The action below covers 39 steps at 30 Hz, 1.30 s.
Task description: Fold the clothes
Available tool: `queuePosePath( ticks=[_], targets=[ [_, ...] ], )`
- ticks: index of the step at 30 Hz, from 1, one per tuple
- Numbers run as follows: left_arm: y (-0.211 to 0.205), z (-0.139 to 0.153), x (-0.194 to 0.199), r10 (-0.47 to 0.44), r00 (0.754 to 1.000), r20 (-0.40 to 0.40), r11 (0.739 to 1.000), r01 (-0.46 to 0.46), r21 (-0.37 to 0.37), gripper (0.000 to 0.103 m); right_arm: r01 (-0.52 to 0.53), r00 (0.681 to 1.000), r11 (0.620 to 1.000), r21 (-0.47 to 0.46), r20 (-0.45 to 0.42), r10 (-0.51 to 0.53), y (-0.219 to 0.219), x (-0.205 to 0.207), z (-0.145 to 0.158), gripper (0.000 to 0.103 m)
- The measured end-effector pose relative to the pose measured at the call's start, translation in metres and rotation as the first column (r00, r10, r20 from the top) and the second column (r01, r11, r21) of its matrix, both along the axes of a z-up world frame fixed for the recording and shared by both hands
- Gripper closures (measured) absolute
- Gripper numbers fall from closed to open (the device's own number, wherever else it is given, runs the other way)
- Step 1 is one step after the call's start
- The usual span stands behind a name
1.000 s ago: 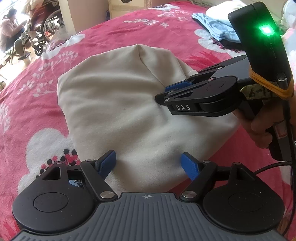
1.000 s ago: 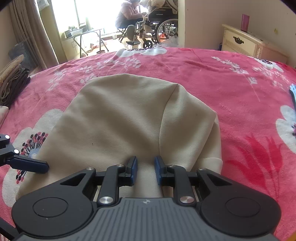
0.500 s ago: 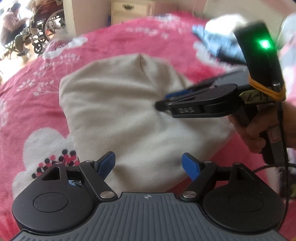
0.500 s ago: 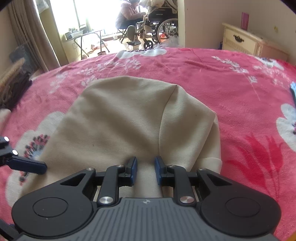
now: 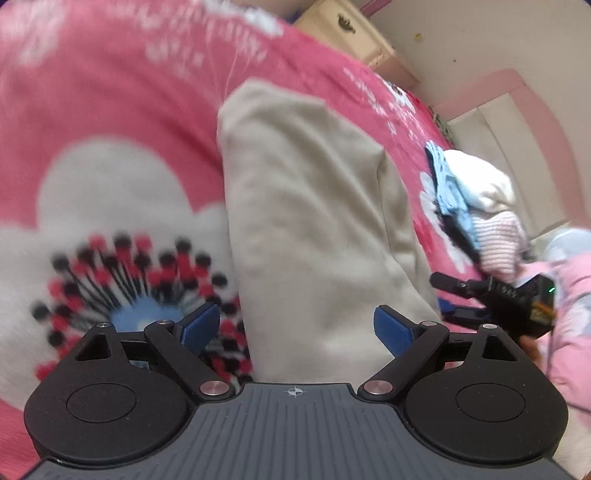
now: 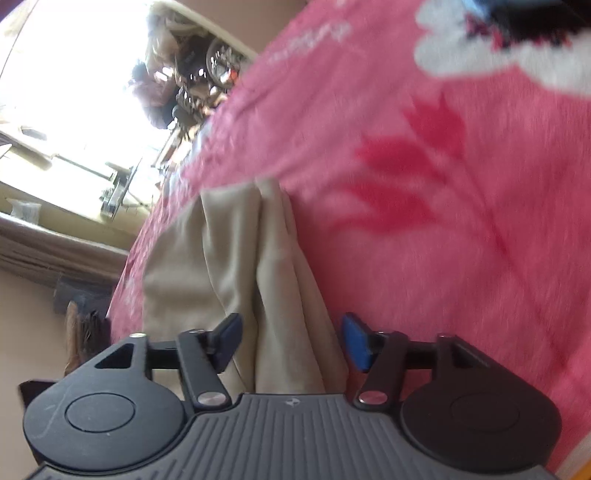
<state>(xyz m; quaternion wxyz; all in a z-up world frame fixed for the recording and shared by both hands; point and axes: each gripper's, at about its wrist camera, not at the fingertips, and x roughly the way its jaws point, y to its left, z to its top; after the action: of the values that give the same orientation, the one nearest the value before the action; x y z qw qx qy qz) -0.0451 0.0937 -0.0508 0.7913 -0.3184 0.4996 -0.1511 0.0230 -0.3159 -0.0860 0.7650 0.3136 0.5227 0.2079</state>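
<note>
A second ago the right claw [image 6: 291, 341] was pinched on the beige garment [image 5: 314, 221]; now its jaws are opening, the folded cloth lying loose between them, and both views have rolled sideways. The left claw [image 5: 295, 328] is opening wider too, straddling the garment's near end. The pink floral bed cover [image 5: 110, 92] lies underneath (a clothes pile [image 5: 476, 206] beyond the right claw, a cream dresser [image 5: 354, 33] behind).
</note>
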Motion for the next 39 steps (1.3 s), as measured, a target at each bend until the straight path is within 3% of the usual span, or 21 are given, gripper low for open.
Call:
queuePosePath(
  ticks=[6,14,22,25,27,29,35,37,39],
  targets=[
    [-0.01,-0.013,0.008,-0.045,0.999,0.0,0.998,0.045,-0.054,0.008,-0.096,0.995,0.994,0.057,-0.002,0.096,0.016,0.009,-0.01,0.021],
    [-0.024,-0.02,0.035,-0.067,0.998,-0.022,0.996,0.065,-0.068,0.004,-0.172,0.984,0.967,0.19,-0.01,0.177,0.038,0.042,-0.026,0.02],
    [-0.022,-0.031,0.051,-0.04,0.999,-0.036,0.989,0.034,-0.144,0.003,-0.261,0.964,0.938,0.229,0.018,0.264,0.071,0.068,-0.034,0.021],
    [-0.022,-0.031,0.052,-0.033,0.999,-0.037,0.988,0.027,-0.151,0.002,-0.287,0.957,0.932,0.22,0.026,0.289,0.07,0.069,-0.033,0.028],
    [-0.025,-0.028,0.049,-0.048,0.999,-0.026,0.991,0.044,-0.128,0.004,-0.285,0.957,0.931,0.227,0.016,0.289,0.063,0.064,-0.034,0.043],
    [-0.027,-0.025,0.045,-0.063,0.998,-0.007,0.993,0.062,-0.105,0.005,-0.285,0.956,0.929,0.237,0.005,0.292,0.059,0.06,-0.035,0.049],
    [-0.029,-0.02,0.045,-0.058,0.998,-0.008,0.995,0.057,-0.077,0.006,-0.27,0.96,0.941,0.203,-0.022,0.28,0.069,0.058,-0.032,0.054],
    [-0.028,-0.014,0.042,-0.065,0.998,0.005,0.995,0.066,-0.072,0.014,-0.272,0.961,0.947,0.168,-0.008,0.278,0.07,0.052,-0.022,0.057],
    [-0.023,-0.01,0.039,-0.054,0.999,0.006,0.994,0.054,-0.095,0.017,-0.264,0.964,0.946,0.189,0.021,0.265,0.072,0.045,-0.012,0.062]
  ],
)
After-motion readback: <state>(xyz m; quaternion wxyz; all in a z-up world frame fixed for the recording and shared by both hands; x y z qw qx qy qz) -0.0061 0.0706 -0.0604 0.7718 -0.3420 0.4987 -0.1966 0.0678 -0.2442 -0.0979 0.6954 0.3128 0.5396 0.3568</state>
